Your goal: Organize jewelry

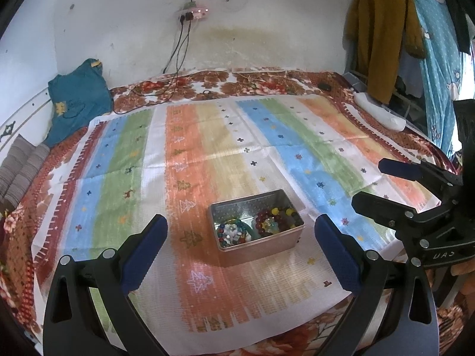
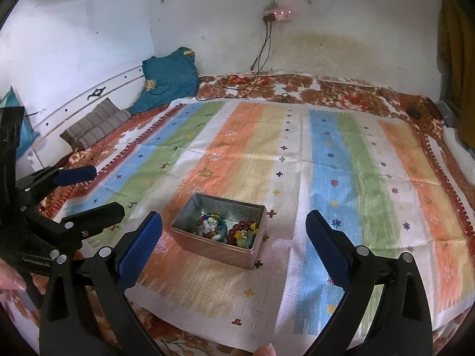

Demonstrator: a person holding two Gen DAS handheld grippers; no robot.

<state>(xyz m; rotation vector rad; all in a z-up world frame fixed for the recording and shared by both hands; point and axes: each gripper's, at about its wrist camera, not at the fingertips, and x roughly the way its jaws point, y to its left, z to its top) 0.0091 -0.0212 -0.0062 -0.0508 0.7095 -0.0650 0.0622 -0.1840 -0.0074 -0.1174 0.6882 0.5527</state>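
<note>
Your left gripper (image 1: pixel 240 249) hangs over the near part of the striped cloth (image 1: pixel 190 154) with its two blue-padded fingers (image 1: pixel 145 252) spread wide apart and nothing between them; it is fully released. Your right gripper (image 2: pixel 234 246) is the same, its blue pads (image 2: pixel 326 249) far apart and empty; in the left wrist view you can see it (image 1: pixel 368 184) off to the right side, well apart from the tin, jaws spread there too. In the right wrist view your left gripper (image 2: pixel 98 190) shows at the left edge, also spread; a fingertip (image 2: pixel 13 281) of the hand holding it is visible at the left edge below it.

The metal tin (image 1: pixel 285 235) sits on the cloth ahead of both grippers, near the front middle, on the orange and yellow stripes; it is open at the top, and neither gripper touches it. The jewelry lies inside it: a coil of multicoloured beads with a pale cluster (image 1: pixel 234 234) at the left end, and dark red, yellow and black beaded bracelets (image 1: pixel 273 219) heaped at the right end; the far part of the tin floor is bare metal.

The cloth is spread flat over a floral bedsheet (image 1: pixel 243 83); a teal garment (image 1: pixel 77 95) lies at the far left corner by the wall; cables (image 1: pixel 178 56) run down from a wall socket (image 1: pixel 193 13) onto the bed.
</note>
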